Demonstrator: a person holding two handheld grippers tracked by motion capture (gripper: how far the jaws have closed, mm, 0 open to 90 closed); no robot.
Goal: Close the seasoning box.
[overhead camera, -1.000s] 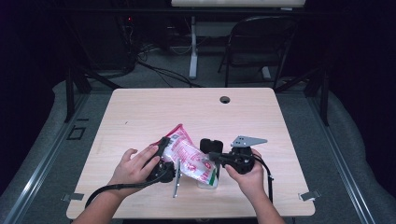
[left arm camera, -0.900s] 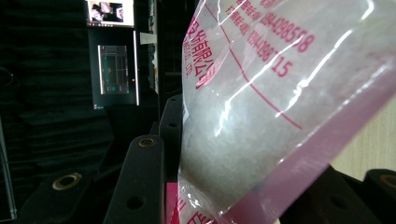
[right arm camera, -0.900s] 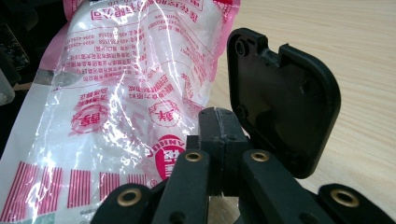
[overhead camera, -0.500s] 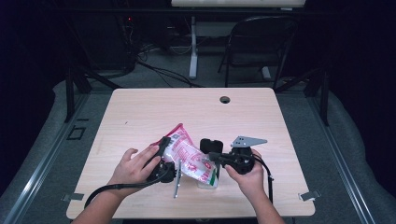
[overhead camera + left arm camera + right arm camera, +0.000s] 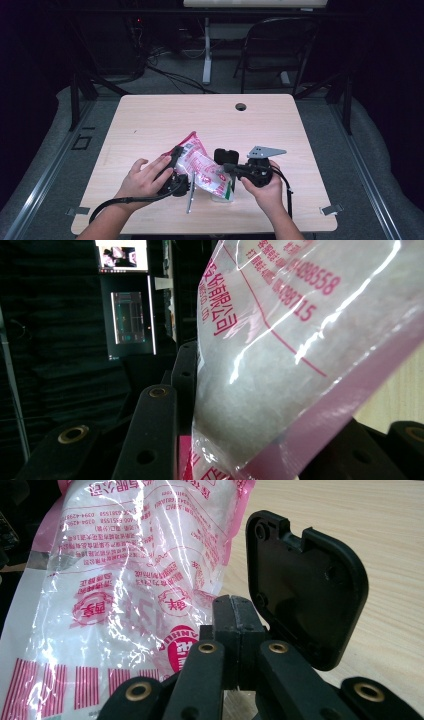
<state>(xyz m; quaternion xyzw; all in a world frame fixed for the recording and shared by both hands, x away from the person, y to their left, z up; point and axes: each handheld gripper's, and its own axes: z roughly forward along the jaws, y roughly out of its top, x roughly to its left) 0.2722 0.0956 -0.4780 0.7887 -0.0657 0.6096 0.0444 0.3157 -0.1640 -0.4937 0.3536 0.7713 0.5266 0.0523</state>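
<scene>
1. High view: a pale wood-grain bench (image 5: 150, 125) with rounded corners and a round dark grommet hole (image 5: 241, 106) near its far edge carries the work at its near edge.
2. The plastic bag (image 5: 202, 167) is glossy, clear film with pink print and a pink sealed border, filled with white granular matter. It is held tilted above the near middle of the bench, between the two hands.
3. The left tongs (image 5: 175, 167) grip the bag's upper left part. In the left gripper view the film (image 5: 300, 365) lies pressed between the flat black jaws, which stand partly closed on it.
4. The right tongs (image 5: 234, 611) are fully closed. In the right gripper view the matte black pads meet just beside the bag's lower printed end; whether they pinch the film I cannot tell.
5. A flat, black, rounded-square plastic piece (image 5: 305, 590) stands just beyond the right tongs.
6. A slim metal rod (image 5: 190, 192) lies on the bench below the bag.
</scene>
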